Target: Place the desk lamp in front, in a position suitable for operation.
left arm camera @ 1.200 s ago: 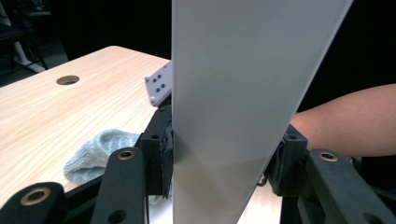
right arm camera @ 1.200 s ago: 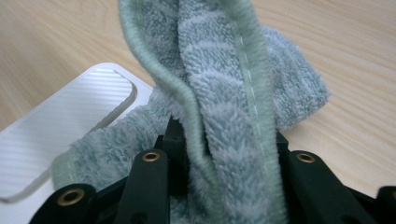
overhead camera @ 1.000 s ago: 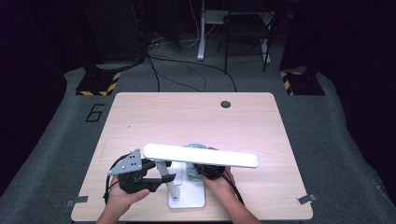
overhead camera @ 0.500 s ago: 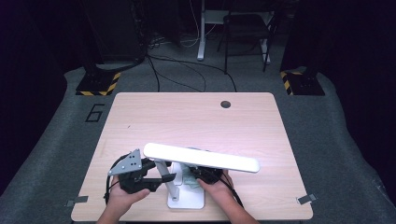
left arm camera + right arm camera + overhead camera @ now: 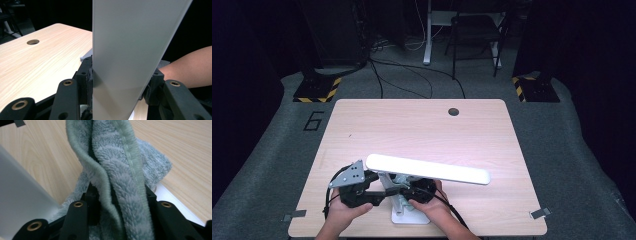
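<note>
Lamp Held Steady While a Cloth Works Near Its Base

Lamp stands at the near edge of the table, its white base between the person's two hands and its long white light bar stretching out to the right above them. The left gripper pinches the flat white bar across its width, both jaws pressed against its edges. The right gripper is closed on a bunched grey-green cloth; its jaws have just been opening a little, yet the cloth sits packed between them and looks held. In the high view the cloth itself is hidden under the bar, so which part of the lamp it touches cannot be told.

Judging from this, the work is a wipe-down of the lamp, and it seems to be midway: the lamp is braced and the cloth is down by the stem and base, while the long top of the bar appears not yet reached.

Count: one lamp, one cloth, two grippers, one table with one round hole near its far edge.
</note>
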A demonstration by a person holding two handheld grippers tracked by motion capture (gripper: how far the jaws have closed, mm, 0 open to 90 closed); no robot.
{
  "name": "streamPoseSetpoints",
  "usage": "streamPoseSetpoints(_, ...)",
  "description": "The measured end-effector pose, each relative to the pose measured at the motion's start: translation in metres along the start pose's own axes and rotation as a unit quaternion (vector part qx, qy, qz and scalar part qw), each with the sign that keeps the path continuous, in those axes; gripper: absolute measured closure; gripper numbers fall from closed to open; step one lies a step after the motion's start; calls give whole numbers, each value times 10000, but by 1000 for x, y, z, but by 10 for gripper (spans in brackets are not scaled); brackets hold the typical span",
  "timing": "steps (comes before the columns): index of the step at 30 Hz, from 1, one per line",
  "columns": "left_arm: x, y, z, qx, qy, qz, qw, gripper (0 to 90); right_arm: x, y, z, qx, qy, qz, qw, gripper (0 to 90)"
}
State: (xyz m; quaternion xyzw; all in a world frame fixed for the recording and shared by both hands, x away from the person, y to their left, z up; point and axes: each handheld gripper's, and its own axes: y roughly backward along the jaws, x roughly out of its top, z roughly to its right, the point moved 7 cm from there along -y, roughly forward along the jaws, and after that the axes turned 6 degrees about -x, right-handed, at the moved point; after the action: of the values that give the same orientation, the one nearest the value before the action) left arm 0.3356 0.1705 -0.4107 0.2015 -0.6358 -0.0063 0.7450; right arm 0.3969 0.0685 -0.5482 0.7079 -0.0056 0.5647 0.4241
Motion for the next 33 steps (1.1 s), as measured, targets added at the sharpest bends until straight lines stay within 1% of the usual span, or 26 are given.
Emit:
streamPoseSetpoints(1,0,0,0,4,-1,-4,10000,523,0,-1,0,-13,-36,-18,10000,625)
streamPoseSetpoints(2,0,0,0,6,-3,-3,10000,523,1,-2,2,-76,81,9,9999,629)
streamPoseSetpoints(3,0,0,0,18,-11,-3,10000,523,1,-2,2,-76,81,9,9999,629)
streamPoseSetpoints(4,0,0,0,24,-19,-9,10000,523,1,-3,2,-132,160,25,9998,629)
streamPoseSetpoints(5,0,0,0,21,-12,-9,10000,523,2,-5,4,-257,176,34,9995,631)
streamPoseSetpoints(7,0,0,0,18,-10,-1,10000,523,3,-6,6,-283,219,63,9993,632)
streamPoseSetpoints(8,0,0,1,20,-12,-7,10000,523,3,-7,7,-340,156,50,9993,633)
streamPoseSetpoints(9,0,0,1,30,-12,-10,10000,523,5,-9,11,-385,154,100,9991,634)
streamPoseSetpoints(10,0,0,1,16,-18,-11,10000,523,6,-11,13,-477,47,143,9987,635)
streamPoseSetpoints(12,-1,0,1,20,-8,-4,10000,523,8,-13,18,-556,-58,83,9984,635)
streamPoseSetpoints(15,-1,0,1,12,0,27,10000,523,10,-17,28,-649,-103,76,9978,635)
streamPoseSetpoints(16,-1,1,1,15,-3,20,10000,523,11,-18,30,-639,-170,56,9978,636)
streamPoseSetpoints(17,-1,1,1,13,-2,20,10000,522,11,-19,35,-709,-253,85,9971,635)
streamPoseSetpoints(19,-1,1,0,16,1,46,10000,522,12,-20,38,-751,-258,103,9968,635)
streamPoseSetpoints(20,-1,1,0,10,5,46,10000,522,12,-20,39,-781,-277,39,9966,635)
streamPoseSetpoints(21,-1,1,0,11,4,46,10000,522,12,-21,40,-803,-304,61,9963,636)
streamPoseSetpoints(24,-1,1,0,31,7,36,10000,523,13,-22,47,-925,-416,33,9948,638)
streamPoseSetpoints(25,-1,1,0,46,8,41,10000,524,12,-22,51,-1039,-464,-44,9935,637)
streamPoseSetpoints(26,-1,0,-1,49,6,44,10000,525,11,-22,53,-989,-562,-82,9935,635)
streamPoseSetpoints(27,-1,0,0,46,1,49,10000,525,10,-22,57,-860,-660,-96,9941,633)
streamPoseSetpoints(28,-1,0,-1,61,-31,25,10000,525,10,-21,58,-754,-883,-84,9932,631)
streamPoseSetpoints(29,-1,0,-1,55,-39,25,10000,526,10,-19,58,-631,-994,-99,9930,630)
streamPoseSetpoints(30,-1,0,-1,49,-30,32,10000,526,10,-17,58,-562,-1044,-63,9929,629)
streamPoseSetpoints(31,-1,0,-1,57,3,51,10000,526,9,-16,56,-512,-1041,-56,9932,629)
streamPoseSetpoints(33,-1,1,-2,75,18,69,9999,527,9,-13,51,-537,-886,-30,9946,626)
